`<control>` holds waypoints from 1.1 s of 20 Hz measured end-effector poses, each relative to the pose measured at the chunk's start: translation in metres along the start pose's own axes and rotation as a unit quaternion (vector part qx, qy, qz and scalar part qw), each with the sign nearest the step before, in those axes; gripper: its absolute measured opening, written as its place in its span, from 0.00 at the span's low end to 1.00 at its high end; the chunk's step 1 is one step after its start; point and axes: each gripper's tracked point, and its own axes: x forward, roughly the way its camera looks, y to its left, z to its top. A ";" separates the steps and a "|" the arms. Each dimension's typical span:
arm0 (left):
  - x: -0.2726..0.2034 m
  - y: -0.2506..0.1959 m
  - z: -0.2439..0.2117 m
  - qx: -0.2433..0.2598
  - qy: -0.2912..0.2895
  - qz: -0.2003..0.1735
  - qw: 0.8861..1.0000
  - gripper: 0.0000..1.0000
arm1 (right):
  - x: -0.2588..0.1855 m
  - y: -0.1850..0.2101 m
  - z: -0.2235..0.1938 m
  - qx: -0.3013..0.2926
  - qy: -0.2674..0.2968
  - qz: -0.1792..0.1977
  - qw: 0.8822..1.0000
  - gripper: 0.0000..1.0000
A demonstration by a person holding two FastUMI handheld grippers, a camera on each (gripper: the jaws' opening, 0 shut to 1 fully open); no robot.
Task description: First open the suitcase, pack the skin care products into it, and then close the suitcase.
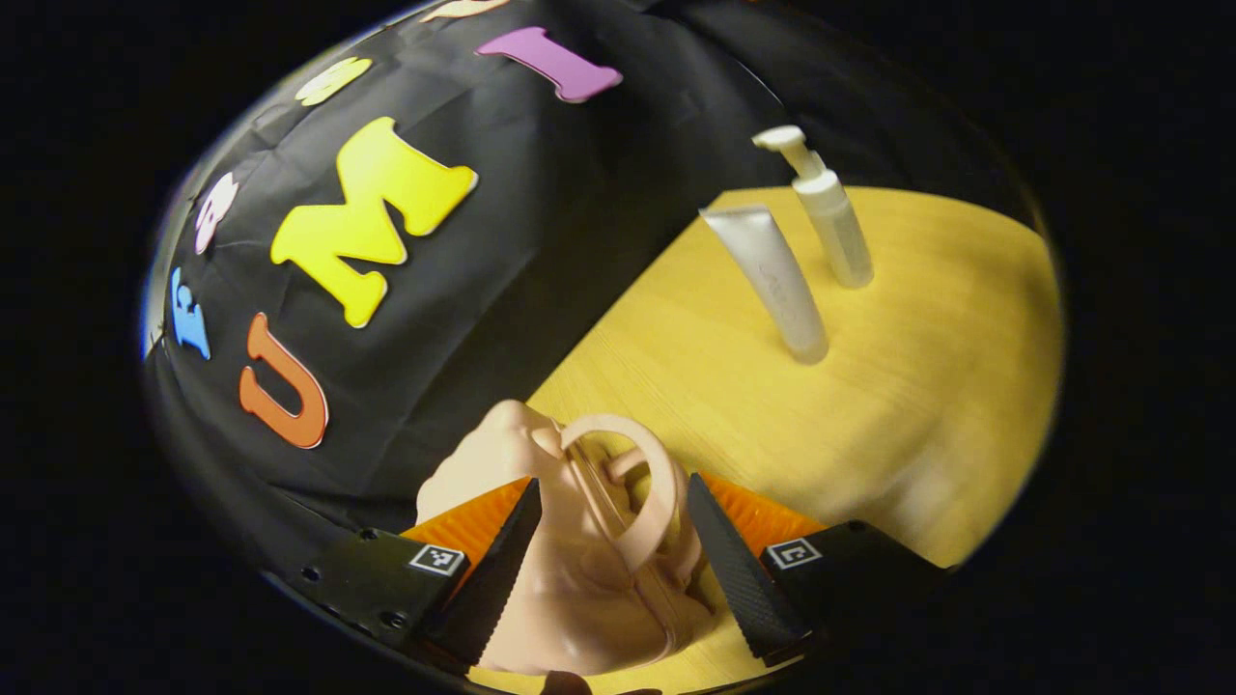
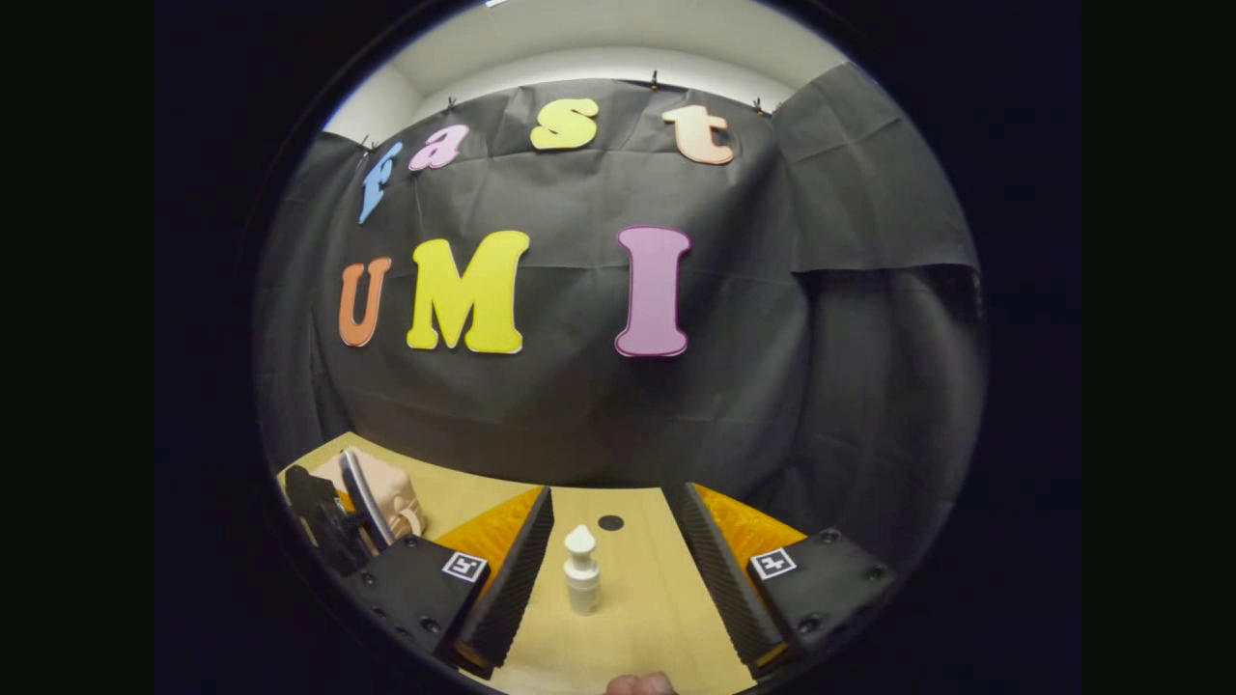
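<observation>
In the left gripper view my left tongs (image 1: 610, 555) stand apart around the small pink suitcase (image 1: 579, 569), one finger on each side of its looped handle (image 1: 645, 492); I cannot tell whether either finger touches it. The suitcase lies on the wooden surface (image 1: 927, 386) close under me, its handle end pointing away toward the dark cloth wall (image 1: 541, 251). I cannot tell whether its lid is shut.

Farther across the surface, to the right, two skin care products stand upright and apart from each other: a silver tube (image 1: 772, 285) on its cap, and just beyond it a white pump bottle (image 1: 828, 212) with its nozzle pointing left. Both look tilted in the view. Bare wood lies between them and the suitcase.

In the right gripper view my right tongs (image 2: 618, 579) are wide apart and empty. The pump bottle (image 2: 581, 569) stands upright on the surface (image 2: 657, 598) between the fingers, touching neither. A small dark round spot (image 2: 610, 522) marks the wood behind it. Far to the left sits the suitcase (image 2: 381, 497), with the other tongs (image 2: 333, 516) at it.
</observation>
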 end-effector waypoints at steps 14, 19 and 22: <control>0.036 -0.018 -0.015 0.055 0.073 -0.016 0.996 0.52 | -0.005 -0.023 -0.028 0.010 0.031 -0.017 0.999 0.80; 0.028 -0.012 0.001 0.052 0.044 -0.006 0.998 0.22 | -0.016 -0.021 -0.027 0.017 0.026 -0.026 0.999 0.80; 0.015 0.012 0.007 0.016 0.026 0.010 0.999 0.14 | -0.017 -0.015 -0.024 0.022 0.023 -0.029 0.999 0.80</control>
